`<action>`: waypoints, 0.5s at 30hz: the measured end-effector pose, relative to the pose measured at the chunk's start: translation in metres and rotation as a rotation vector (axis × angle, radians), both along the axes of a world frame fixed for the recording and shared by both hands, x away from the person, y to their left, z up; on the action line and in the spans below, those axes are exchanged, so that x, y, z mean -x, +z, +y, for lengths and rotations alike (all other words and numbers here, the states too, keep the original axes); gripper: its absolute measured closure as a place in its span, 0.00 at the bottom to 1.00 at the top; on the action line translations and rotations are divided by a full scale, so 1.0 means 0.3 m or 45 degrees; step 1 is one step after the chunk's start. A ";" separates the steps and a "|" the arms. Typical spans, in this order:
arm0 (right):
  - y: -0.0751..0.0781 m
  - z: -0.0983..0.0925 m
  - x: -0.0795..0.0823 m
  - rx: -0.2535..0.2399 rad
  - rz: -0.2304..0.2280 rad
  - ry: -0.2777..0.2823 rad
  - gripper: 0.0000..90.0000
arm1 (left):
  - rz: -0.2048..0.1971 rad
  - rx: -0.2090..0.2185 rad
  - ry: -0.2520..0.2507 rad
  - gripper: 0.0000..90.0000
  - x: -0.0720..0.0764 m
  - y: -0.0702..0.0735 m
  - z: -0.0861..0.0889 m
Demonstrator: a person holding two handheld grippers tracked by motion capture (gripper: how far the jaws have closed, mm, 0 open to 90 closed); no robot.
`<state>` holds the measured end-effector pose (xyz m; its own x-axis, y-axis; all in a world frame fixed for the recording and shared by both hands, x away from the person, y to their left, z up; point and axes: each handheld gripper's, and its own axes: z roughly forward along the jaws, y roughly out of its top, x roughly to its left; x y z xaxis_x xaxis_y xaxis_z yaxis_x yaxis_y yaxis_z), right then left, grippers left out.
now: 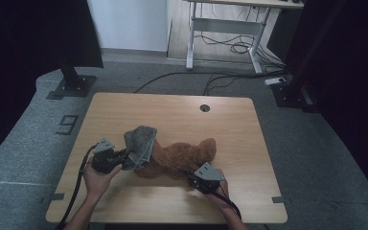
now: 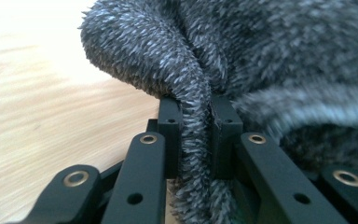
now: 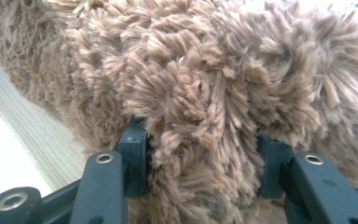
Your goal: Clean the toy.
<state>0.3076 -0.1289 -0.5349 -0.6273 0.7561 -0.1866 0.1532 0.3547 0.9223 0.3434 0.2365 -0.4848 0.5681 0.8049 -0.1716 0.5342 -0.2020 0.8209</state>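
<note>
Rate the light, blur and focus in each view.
High view: dim and soft, dark edges, the table evenly lit, no glare. Left gripper view: bright, wood washed out at upper left; grey fabric sharp at the jaws, smeared at right. Right gripper view: brown plush crisp up close, table at lower left blown out to white.

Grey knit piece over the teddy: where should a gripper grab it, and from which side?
Grip the rolled hem of the grey knit, from the teddy's left end, level with the table. The hem forms a thin fold that fits between the jaws; the left gripper is shut on it there. The right gripper clamps the teddy's fur, steadying it.
</note>
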 end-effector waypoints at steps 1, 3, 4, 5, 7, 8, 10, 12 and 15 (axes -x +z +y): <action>0.000 -0.001 -0.001 -0.001 0.003 -0.002 0.55 | 0.018 -0.008 0.019 0.86 -0.004 -0.012 0.015; -0.002 -0.003 -0.003 -0.011 0.008 -0.005 0.55 | 0.031 0.029 0.017 0.86 -0.006 -0.023 0.029; -0.001 -0.003 -0.005 -0.005 0.008 -0.005 0.55 | 0.015 0.054 0.002 0.87 -0.002 -0.019 0.027; -0.001 -0.003 -0.005 -0.005 0.008 -0.005 0.55 | -0.002 0.083 -0.017 0.87 0.003 -0.009 0.019; -0.002 -0.004 -0.005 -0.003 0.010 -0.008 0.55 | -0.051 0.115 -0.059 0.87 0.012 0.027 -0.017; -0.003 -0.005 -0.006 -0.003 0.012 -0.011 0.55 | -0.077 0.117 -0.084 0.87 0.015 0.048 -0.042; -0.004 -0.005 -0.005 -0.002 0.011 -0.010 0.55 | -0.096 0.143 -0.189 0.87 0.007 0.103 -0.142; -0.002 -0.001 -0.004 0.004 0.005 -0.009 0.55 | -0.103 0.119 -0.214 0.87 0.000 0.115 -0.185; -0.003 -0.002 -0.005 0.003 0.007 -0.007 0.55 | -0.099 0.084 -0.278 0.87 -0.028 0.135 -0.303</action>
<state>0.3089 -0.1295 -0.5357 -0.6240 0.7593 -0.1845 0.1606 0.3557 0.9207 0.3517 0.1456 -0.4442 0.7409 0.6502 -0.1684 0.4182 -0.2503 0.8732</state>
